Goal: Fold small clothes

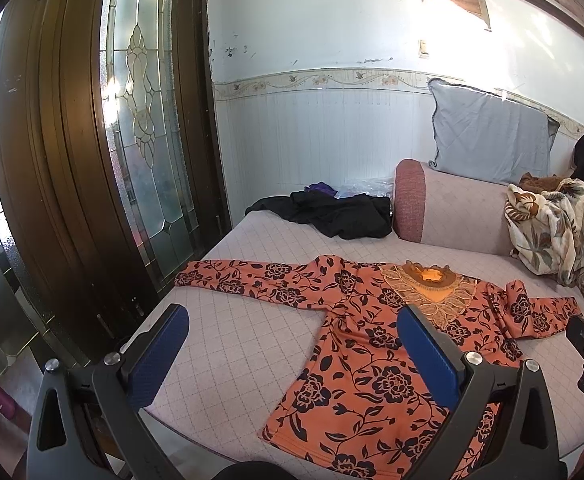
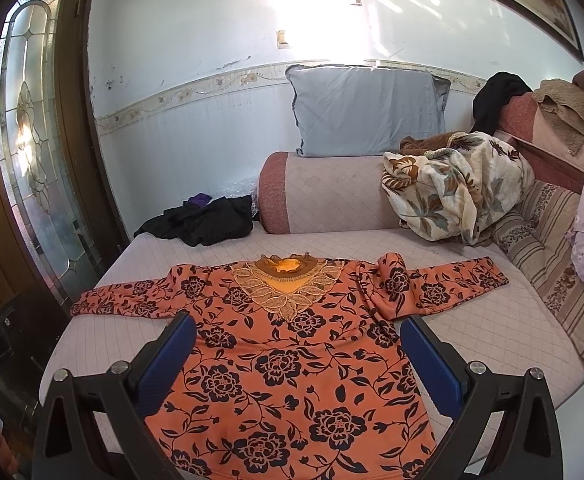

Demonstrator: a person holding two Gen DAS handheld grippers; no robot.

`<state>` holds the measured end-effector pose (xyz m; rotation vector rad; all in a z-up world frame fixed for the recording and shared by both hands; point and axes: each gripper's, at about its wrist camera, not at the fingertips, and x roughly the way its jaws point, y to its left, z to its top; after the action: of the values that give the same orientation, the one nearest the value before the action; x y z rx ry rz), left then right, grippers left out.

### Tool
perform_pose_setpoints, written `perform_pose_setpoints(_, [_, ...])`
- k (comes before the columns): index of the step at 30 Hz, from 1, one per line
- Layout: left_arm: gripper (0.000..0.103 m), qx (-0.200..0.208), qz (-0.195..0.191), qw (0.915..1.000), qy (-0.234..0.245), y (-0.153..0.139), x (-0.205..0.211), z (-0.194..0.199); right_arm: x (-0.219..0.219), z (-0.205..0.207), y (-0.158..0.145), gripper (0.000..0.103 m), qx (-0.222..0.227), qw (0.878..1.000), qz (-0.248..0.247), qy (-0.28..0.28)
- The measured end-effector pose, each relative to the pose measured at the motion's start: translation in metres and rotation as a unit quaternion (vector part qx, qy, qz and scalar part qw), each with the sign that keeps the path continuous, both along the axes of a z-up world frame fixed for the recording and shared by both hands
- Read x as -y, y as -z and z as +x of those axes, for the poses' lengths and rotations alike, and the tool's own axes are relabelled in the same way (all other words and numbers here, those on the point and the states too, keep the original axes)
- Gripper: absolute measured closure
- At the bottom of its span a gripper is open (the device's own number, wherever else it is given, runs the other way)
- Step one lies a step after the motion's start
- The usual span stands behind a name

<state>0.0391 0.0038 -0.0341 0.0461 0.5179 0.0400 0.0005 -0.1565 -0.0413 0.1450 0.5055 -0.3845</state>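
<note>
An orange long-sleeved top [image 1: 356, 344] [image 2: 292, 364] with dark flowers and a lace collar lies flat, front up, on the quilted seat [image 1: 232, 344] [image 2: 464, 320]. Both sleeves are spread sideways; the right sleeve [image 2: 436, 284] has a raised fold near the shoulder. My left gripper [image 1: 292, 344] hovers open above the top's left side and hem, nothing between its blue pads [image 1: 160, 356]. My right gripper [image 2: 296, 352] hangs open over the middle of the top, also holding nothing. The other gripper's body shows at the right edge of the left wrist view.
A black garment [image 1: 332, 212] [image 2: 204, 220] lies crumpled at the seat's far left. A bolster [image 2: 324, 192] with a grey pillow [image 2: 368, 108] lines the back. A floral blanket [image 2: 456, 192] and more clothes pile at the right. A glazed wooden door [image 1: 144, 120] stands left.
</note>
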Motion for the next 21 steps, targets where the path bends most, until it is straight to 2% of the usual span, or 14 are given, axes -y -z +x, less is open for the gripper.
perform_pose_setpoints(21, [0.000,-0.012,0.009,0.9999,0.002,0.009,0.004,0.015,0.004,0.012,0.013,0.000,-0.016,1.000,0.002,-0.001])
